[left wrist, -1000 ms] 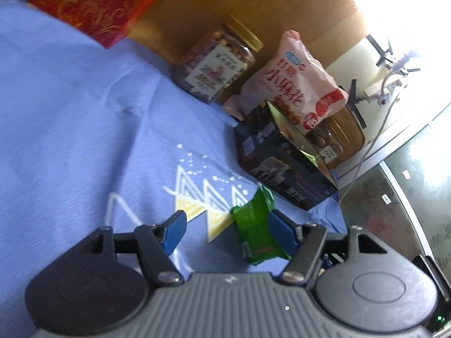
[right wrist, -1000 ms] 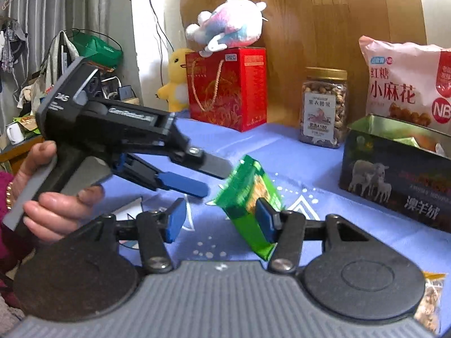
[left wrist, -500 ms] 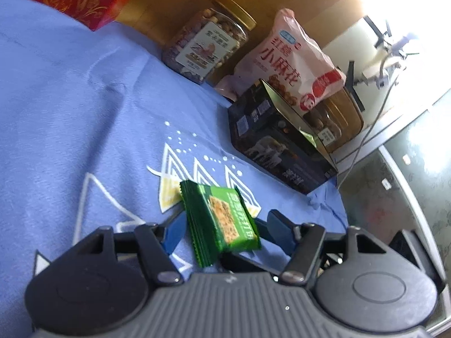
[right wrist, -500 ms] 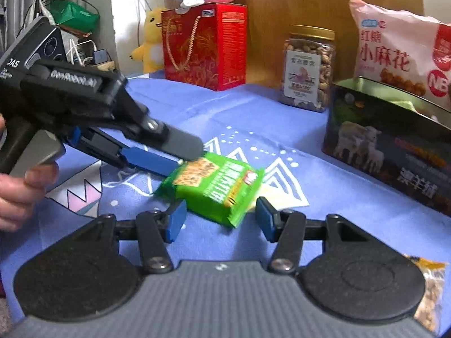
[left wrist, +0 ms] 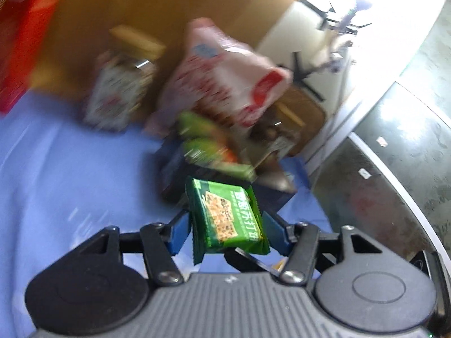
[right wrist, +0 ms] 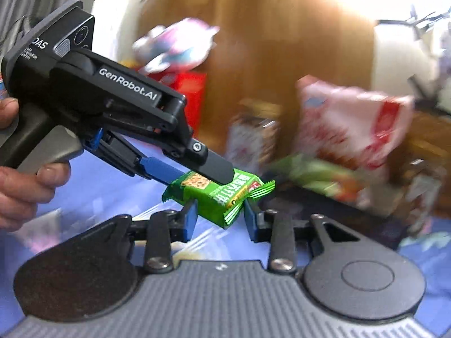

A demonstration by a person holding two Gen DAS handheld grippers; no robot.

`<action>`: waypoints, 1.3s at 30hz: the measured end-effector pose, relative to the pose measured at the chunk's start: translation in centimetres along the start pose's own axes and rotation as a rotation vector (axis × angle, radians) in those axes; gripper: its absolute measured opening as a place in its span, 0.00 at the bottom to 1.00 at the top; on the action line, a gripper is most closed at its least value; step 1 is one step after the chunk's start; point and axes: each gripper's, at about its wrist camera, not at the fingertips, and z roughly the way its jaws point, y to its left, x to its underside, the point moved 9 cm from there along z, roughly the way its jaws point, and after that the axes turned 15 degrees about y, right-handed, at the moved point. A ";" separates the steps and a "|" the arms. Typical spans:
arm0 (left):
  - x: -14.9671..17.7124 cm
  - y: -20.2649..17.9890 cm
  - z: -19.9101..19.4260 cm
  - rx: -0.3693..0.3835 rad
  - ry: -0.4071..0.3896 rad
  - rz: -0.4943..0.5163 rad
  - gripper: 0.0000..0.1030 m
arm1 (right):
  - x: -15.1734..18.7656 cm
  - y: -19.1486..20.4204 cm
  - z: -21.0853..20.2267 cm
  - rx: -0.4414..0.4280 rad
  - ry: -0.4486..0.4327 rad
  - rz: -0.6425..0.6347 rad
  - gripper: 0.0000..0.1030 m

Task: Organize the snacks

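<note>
The green packet [left wrist: 226, 217], lying on the cloth half a second ago, is now riding clear of it, pinched by both the left gripper [left wrist: 227, 229] and the right gripper [right wrist: 219, 216] and travelling toward the dark tin [left wrist: 269, 194].

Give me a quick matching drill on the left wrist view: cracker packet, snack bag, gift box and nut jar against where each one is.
Things:
1. green cracker packet
2. pink snack bag
3. red gift box
4. nut jar

Places:
a. at the far left edge of the view
b. held in the jaws of the left gripper
c. gold lid, just left of the bag
d. behind the dark tin

Pairs: 1-b, 2-d, 3-a, 4-c
</note>
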 end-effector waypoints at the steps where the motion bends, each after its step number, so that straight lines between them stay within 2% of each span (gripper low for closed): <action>1: -1.0 -0.9 0.7 0.002 -0.001 0.027 0.54 | -0.4 -1.1 -0.1 0.021 -0.011 0.012 0.37; 4: -3.8 -2.9 3.5 -0.007 0.013 0.091 0.55 | -1.5 -4.9 -0.1 0.078 -0.035 0.055 0.37; 8: -6.1 -3.5 7.3 -0.013 0.049 0.089 0.55 | -2.0 -9.8 1.7 0.126 -0.018 0.117 0.37; 12: -7.5 -2.8 10.9 -0.088 0.065 0.088 0.62 | -1.3 -13.3 4.1 0.227 0.008 0.155 0.42; 17: -7.5 -3.0 12.1 -0.133 0.050 0.133 0.74 | 0.3 -14.9 4.3 0.234 -0.002 0.235 0.47; 21: -7.6 -2.9 11.5 -0.174 0.026 0.125 0.74 | 0.6 -15.0 3.5 0.237 -0.003 0.244 0.48; 23: -7.5 -2.9 10.7 -0.168 0.018 0.113 0.74 | 0.7 -15.2 2.9 0.247 -0.006 0.257 0.48; 27: -6.3 -3.1 7.8 -0.146 -0.015 0.100 0.74 | 1.3 -15.4 0.8 0.230 -0.024 0.314 0.49; 31: -3.8 -3.5 6.1 -0.163 0.000 0.105 0.74 | 3.2 -15.1 -0.9 0.185 0.004 0.384 0.50; 36: 0.7 -3.7 5.6 -0.259 0.046 0.155 0.74 | 6.2 -13.8 -2.4 0.150 0.068 0.437 0.51; 39: 3.1 -3.0 5.8 -0.309 0.082 0.144 0.74 | 7.9 -12.2 -2.8 0.121 0.111 0.462 0.52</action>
